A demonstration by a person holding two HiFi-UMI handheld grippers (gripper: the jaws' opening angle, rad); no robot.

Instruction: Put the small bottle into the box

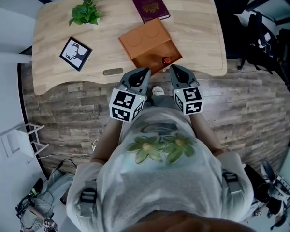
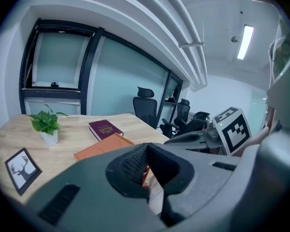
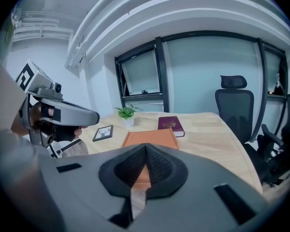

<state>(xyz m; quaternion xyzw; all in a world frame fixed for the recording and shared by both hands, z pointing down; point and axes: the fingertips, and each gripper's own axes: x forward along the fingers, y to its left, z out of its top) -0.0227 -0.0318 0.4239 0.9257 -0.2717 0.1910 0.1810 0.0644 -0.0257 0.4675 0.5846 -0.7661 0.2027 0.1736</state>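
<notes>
On the wooden table (image 1: 198,28) an orange-brown box (image 1: 146,41) lies open, also in the left gripper view (image 2: 100,147) and the right gripper view (image 3: 150,138). A small dark bottle with a red cap (image 1: 166,60) sits in the box's near right corner. Both grippers hover at the table's front edge, close to the person's body. My left gripper (image 1: 145,73) (image 2: 147,150) is shut with nothing in it, its tips just left of the box's open part. My right gripper (image 1: 174,70) (image 3: 145,150) is shut and empty, just in front of the bottle.
A potted plant (image 1: 87,11), a maroon book (image 1: 149,5) and a framed deer picture (image 1: 75,53) lie further back on the table. A grey oval fitting (image 1: 112,72) sits near the front edge. Black office chairs (image 1: 267,47) stand to the right on the wood floor.
</notes>
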